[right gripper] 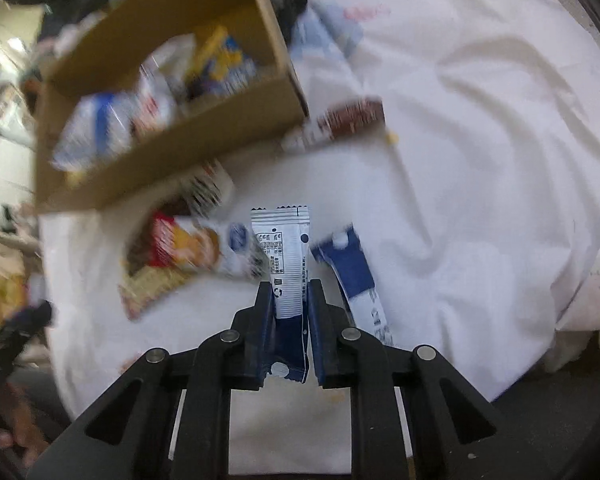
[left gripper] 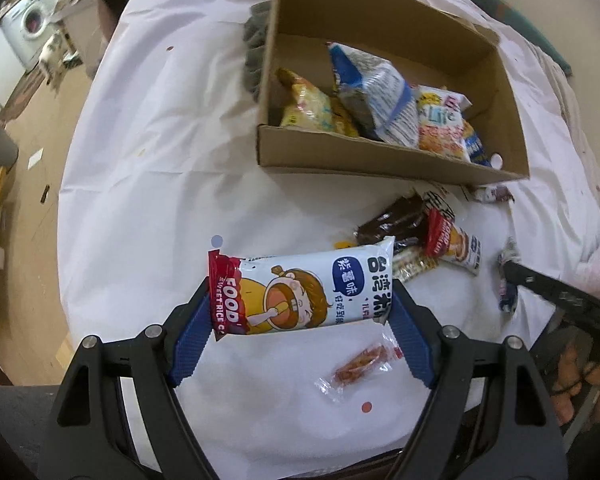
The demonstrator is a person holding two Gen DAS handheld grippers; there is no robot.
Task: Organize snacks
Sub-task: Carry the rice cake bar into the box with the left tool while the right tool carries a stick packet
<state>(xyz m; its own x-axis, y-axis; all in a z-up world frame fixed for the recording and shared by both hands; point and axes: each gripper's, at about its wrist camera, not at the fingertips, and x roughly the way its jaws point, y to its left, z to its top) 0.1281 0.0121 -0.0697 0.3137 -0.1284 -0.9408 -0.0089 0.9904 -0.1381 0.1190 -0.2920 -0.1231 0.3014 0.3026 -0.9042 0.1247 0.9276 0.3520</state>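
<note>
A: Left tongs (left gripper: 302, 304) are clamped end to end on a rice cake pack (left gripper: 300, 286), blue pads (left gripper: 190, 344) on its two short ends, held above the counter (left gripper: 148, 120). The print under the right pad is cut off, can't read the rest.

B: And the right tongs (right gripper: 289, 300)?

A: Squeezed together on a sachet (right gripper: 284, 256), white with a blue lower end, standing up between the pads. Its bottom corner pokes out behind them.

B: Where's everything else?

A: In the left view a small clear wrapper (left gripper: 356, 368) lies on the white cloth just under the pack. Further out there's a pile (left gripper: 420, 240) of loose snacks, overlapping, so I can't count them. Beyond that the box (left gripper: 380, 156) has several bags inside, the near wall hiding their bottoms.

B: The right view any clearer?

A: Nope, motion blur everywhere except the sachet. A second blue sachet (right gripper: 356, 276) lies just right of it on the cloth, and the box is a smear up top left.
</note>
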